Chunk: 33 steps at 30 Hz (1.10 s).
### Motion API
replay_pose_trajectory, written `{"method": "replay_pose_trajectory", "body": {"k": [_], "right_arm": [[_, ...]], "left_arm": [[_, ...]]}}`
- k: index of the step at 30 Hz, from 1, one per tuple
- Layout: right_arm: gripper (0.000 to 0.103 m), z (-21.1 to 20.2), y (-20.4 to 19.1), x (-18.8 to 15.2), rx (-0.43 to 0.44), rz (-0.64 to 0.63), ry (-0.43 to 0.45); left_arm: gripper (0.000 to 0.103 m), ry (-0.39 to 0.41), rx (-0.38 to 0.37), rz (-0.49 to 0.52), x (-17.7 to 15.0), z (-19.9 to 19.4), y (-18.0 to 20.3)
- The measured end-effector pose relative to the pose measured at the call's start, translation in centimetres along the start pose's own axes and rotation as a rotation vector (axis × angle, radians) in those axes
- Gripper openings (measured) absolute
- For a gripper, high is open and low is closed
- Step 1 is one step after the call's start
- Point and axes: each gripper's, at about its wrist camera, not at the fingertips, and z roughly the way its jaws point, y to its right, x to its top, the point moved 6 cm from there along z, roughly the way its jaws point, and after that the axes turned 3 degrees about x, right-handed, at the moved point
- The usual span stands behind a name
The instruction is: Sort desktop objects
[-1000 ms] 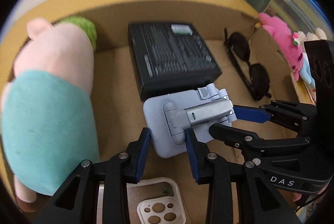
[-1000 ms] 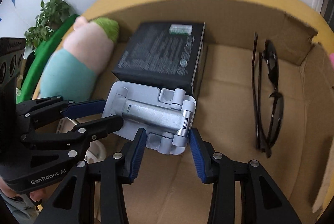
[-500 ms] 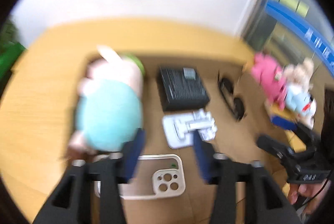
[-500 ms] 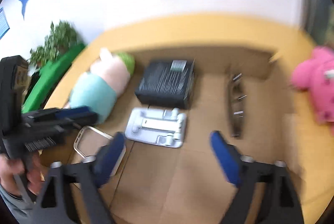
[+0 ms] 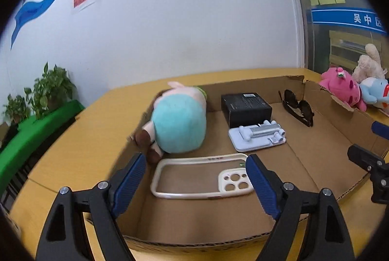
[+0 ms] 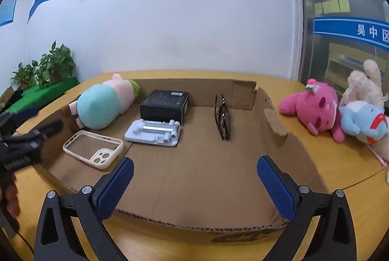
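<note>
Both my grippers hang over the near edge of the box [image 6: 218,175], empty. The left gripper [image 5: 195,182] has just been opening and its jaws now stand spread, nothing between them; the phone case [image 5: 199,175] lies flat on the box floor beyond its tips. The right gripper [image 6: 194,184] is spread wide as well, bare cardboard showing between its blue pads [image 6: 276,184]. The stand [image 6: 153,132] lies folded on the floor of the box, just in front of the black carton [image 6: 165,105] and apart from both grippers. The teal plush [image 6: 104,105] rests on its side at the box's left, the sunglasses [image 6: 223,117] toward the right. Three more plush toys [image 6: 340,112] lie on the table [image 6: 340,163] outside the box's right wall.
</note>
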Motion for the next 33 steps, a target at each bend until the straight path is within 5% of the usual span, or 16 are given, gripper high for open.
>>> {"method": "replay_pose_trajectory", "body": {"k": [8, 33], "right_arm": [[0.103, 0.3, -0.2, -1.3, 0.023, 0.018, 0.025], [0.103, 0.8, -0.1, -1.4, 0.009, 0.023, 0.004]], "left_arm": [[0.085, -0.019, -0.016, -0.072, -1.7, 1.1, 0.6], [0.086, -0.011, -0.021, -0.067, -2.1, 1.0, 0.7]]}}
